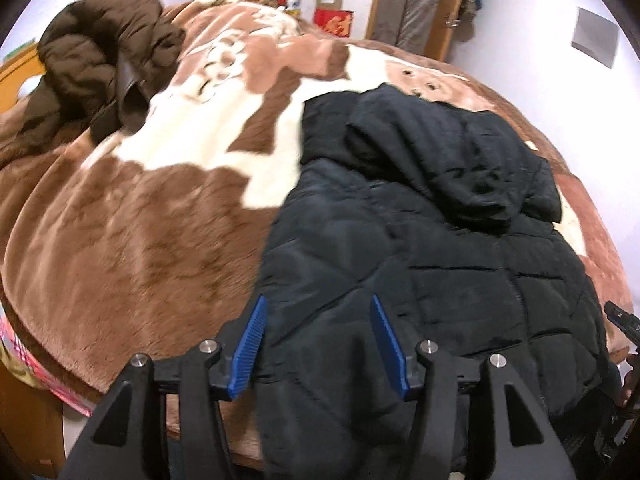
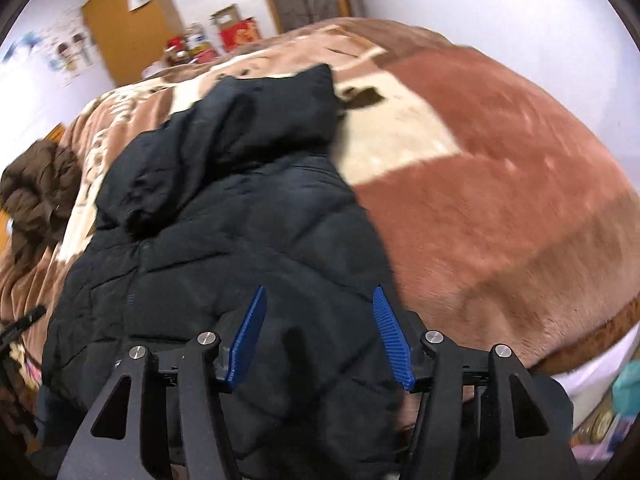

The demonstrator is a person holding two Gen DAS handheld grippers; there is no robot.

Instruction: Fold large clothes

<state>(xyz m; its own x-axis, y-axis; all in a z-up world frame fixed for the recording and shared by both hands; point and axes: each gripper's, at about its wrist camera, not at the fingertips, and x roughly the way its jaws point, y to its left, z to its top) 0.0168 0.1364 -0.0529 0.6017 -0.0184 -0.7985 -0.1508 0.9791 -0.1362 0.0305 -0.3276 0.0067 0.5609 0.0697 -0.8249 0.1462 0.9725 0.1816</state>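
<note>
We have the black quilted puffer jacket (image 1: 420,248) folded narrow on the bed, both grippers' fingers (image 1: 256,344) apart, empty (brown padded coat (image 1: 100,60) beyond it unfolded).

Black quilted coat (image 1: 420,248): smooth synthetic cloth, faint sheen. Blanket (image 1: 140,220) beneath it: deep plush pile, matt brown and cream. Brown jacket (image 1: 92,64) beyond the coat: matt padded cloth. Left tongs (image 1: 318,346) and right tongs (image 2: 318,338): matt black plastic, ribbed blue pads, bright metal pins.
</note>
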